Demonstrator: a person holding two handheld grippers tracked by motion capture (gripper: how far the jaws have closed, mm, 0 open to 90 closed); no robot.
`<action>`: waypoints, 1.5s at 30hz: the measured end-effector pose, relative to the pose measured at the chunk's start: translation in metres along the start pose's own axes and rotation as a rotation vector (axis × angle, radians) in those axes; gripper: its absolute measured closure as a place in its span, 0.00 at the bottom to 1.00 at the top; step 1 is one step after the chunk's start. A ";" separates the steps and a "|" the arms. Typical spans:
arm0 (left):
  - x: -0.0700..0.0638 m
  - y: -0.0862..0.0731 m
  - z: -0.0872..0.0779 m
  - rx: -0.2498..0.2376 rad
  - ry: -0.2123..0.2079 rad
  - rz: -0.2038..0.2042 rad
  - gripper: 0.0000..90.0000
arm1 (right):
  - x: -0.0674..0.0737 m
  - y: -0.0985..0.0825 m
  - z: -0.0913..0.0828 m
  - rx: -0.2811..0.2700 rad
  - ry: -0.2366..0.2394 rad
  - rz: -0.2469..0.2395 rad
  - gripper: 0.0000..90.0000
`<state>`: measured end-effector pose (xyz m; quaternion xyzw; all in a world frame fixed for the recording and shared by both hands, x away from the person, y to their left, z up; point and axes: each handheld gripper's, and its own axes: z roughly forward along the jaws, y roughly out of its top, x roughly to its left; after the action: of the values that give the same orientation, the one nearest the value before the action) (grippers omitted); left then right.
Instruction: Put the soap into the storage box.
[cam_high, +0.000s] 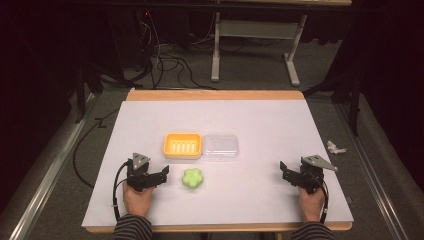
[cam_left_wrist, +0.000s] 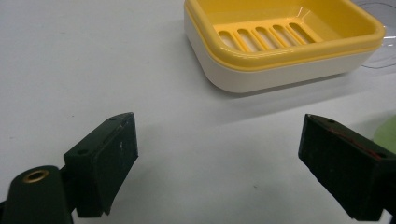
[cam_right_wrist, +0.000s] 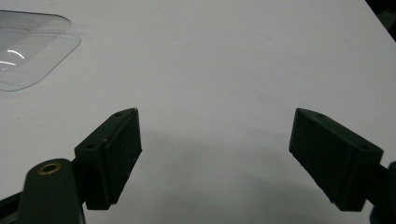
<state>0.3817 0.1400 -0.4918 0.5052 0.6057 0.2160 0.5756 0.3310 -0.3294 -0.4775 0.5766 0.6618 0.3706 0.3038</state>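
From above, a yellow soap dish (cam_high: 182, 145) touches a clear lid (cam_high: 220, 146) mid-table (cam_high: 280, 120), a green soap (cam_high: 192, 178) nearer the front edge, just beside the left gripper (cam_high: 162, 175); the right gripper (cam_high: 285, 171) sits near the front right corner. Left gripper view: jaws spread, empty, dish ahead. Right gripper view: jaws spread, empty over bare table.

yellow soap dish (cam_high: 182, 145) upright | clear lid (cam_high: 220, 146) touching right | green flower soap (cam_high: 193, 178) near front

Clear lid (cam_right_wrist: 32, 49) and green soap (cam_left_wrist: 386, 135) cut off by frame edges
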 end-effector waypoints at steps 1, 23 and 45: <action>0.000 0.000 0.000 0.000 0.001 0.002 0.14 | 0.000 0.000 -0.001 -0.004 0.002 -0.006 0.19; -0.003 -0.001 0.000 0.022 -0.015 0.024 0.13 | 0.002 -0.001 -0.002 -0.023 0.010 -0.027 0.29; -0.017 -0.006 -0.009 0.106 -0.059 0.040 0.11 | 0.006 -0.001 -0.001 -0.010 0.017 -0.062 0.27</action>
<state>0.3679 0.1257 -0.4860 0.5531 0.5888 0.1800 0.5612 0.3290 -0.3240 -0.4775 0.5509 0.6801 0.3691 0.3126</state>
